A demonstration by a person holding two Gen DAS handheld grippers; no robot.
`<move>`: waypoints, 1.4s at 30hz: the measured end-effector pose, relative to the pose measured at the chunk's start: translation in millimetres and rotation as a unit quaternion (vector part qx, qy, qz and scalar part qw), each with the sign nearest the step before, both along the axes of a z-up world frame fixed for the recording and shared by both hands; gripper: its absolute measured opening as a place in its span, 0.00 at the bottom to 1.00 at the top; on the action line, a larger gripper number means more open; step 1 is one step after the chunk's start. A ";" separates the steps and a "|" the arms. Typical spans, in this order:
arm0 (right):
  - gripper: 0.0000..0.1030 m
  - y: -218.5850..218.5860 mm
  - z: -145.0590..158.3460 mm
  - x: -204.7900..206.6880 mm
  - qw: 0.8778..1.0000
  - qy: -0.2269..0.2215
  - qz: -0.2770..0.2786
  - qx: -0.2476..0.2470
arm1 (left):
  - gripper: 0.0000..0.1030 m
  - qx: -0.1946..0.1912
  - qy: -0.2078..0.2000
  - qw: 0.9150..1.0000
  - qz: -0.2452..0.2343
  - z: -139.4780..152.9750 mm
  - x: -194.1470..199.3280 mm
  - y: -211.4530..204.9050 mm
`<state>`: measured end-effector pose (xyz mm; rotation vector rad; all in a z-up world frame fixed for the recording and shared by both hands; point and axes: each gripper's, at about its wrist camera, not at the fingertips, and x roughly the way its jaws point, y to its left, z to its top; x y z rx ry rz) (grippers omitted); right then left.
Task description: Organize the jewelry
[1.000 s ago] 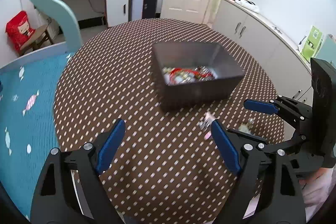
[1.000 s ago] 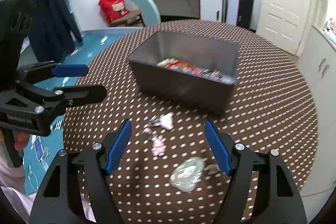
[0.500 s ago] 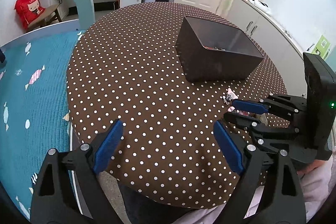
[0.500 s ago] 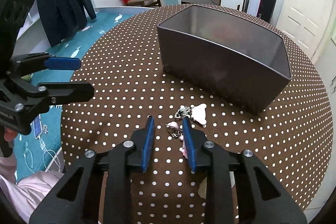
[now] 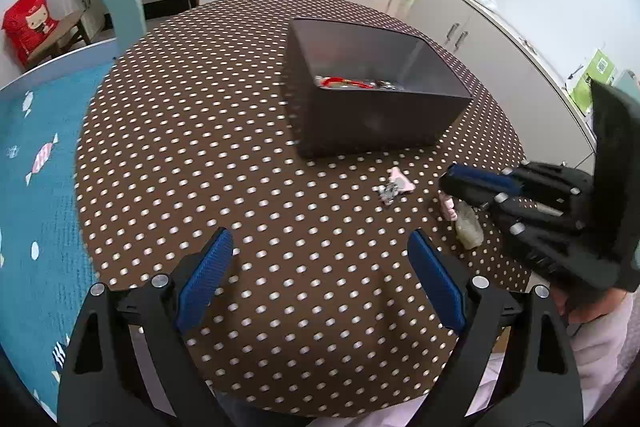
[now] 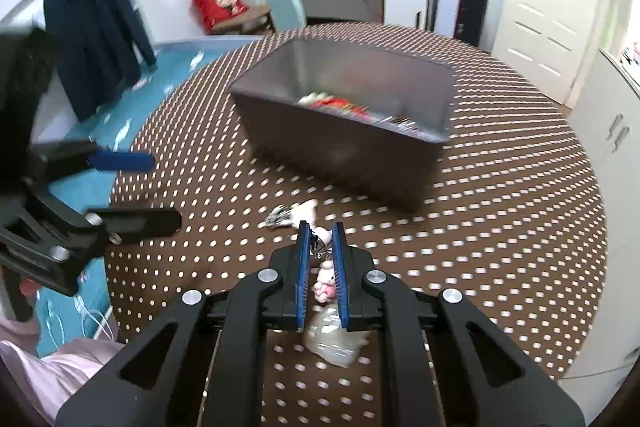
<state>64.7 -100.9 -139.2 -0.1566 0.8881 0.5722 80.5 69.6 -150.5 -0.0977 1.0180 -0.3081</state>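
Right tongs point(image 6: 320, 239) clamped on pink charm point(image 6: 325, 277); jaws have just been closing onto it.
Left tongs point(image 5: 320, 287) wide, empty, well apart over bare table point(image 5: 200, 147). Charm sits lengthwise between the blue pads; clear bag point(image 6: 332, 339) under them, second trinket point(image 6: 292, 215) just ahead. Grey box point(image 6: 344, 139) straight ahead beyond that, right hand nearer, so I'd guess lift and carry forward.

Bright, even daylight; soft shadows; fisheye bending at edges; slight motion blur, stronger in right view.
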 end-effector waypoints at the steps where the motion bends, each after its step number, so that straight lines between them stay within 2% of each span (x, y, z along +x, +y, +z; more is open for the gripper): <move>1: 0.10 -5.0 3.4 -0.3 1.000 -0.003 -0.005 0.006 | 0.86 0.001 0.000 1.000 -0.004 -0.3 1.8 -4.3; 5: 0.10 -30.1 18.6 -1.9 0.999 -0.024 -0.032 0.020 | 0.86 -0.005 0.000 0.999 -0.032 -0.5 9.9 -23.4; 8: 0.10 -45.7 22.6 -0.3 0.998 -0.029 -0.050 0.028 | 0.83 0.009 -0.002 0.999 -0.050 -3.0 16.7 -39.1; 13: 0.10 -64.7 17.4 1.7 0.997 -0.020 -0.069 0.036 | 0.60 0.033 0.003 0.996 -0.077 -13.2 26.9 -61.8; 15: 0.10 -69.9 14.9 2.9 0.996 -0.015 -0.075 0.040 | 0.58 0.046 0.008 0.996 -0.082 -17.9 31.2 -69.1; 18: 0.10 -74.0 13.3 3.3 0.996 -0.010 -0.079 0.044 | 0.48 0.057 0.015 0.995 -0.085 -25.8 35.3 -76.9; 19: 0.10 -76.4 13.2 5.0 0.996 -0.009 -0.079 0.045 | 0.38 0.065 0.010 0.994 -0.088 -25.9 35.6 -79.4; 20: 0.10 -78.1 12.6 5.1 0.996 -0.008 -0.078 0.048 | 0.34 0.072 0.009 0.993 -0.090 -26.4 36.1 -81.2; 22: 0.11 -79.9 12.3 6.4 0.996 -0.007 -0.079 0.050 | 0.19 0.082 0.009 0.993 -0.086 -27.2 38.5 -81.3; 25: 0.11 -81.7 12.4 8.8 0.995 -0.006 -0.077 0.055 | 0.06 0.087 0.015 0.993 -0.073 -27.1 44.3 -77.3; 33: 0.12 -88.0 12.9 8.9 0.995 -0.008 -0.081 0.060 | 0.06 0.076 0.019 0.995 -0.055 -25.1 44.7 -62.6; 36: 0.23 -97.1 12.1 10.6 0.993 -0.006 -0.098 0.061 | 0.05 0.071 0.011 0.996 -0.054 -18.9 42.1 -61.7; 38: 0.52 -99.9 10.0 11.5 0.993 -0.005 -0.110 0.049 | 0.05 0.066 0.006 0.996 -0.054 -15.1 35.7 -55.9; 39: 0.55 -100.7 8.0 11.8 0.992 -0.005 -0.116 0.041 | 0.05 0.065 0.004 0.996 -0.054 -13.3 34.0 -55.7; 42: 0.55 -98.1 -3.0 15.6 0.993 0.009 -0.114 0.030 | 0.05 0.058 -0.004 0.997 -0.052 -6.9 31.2 -52.2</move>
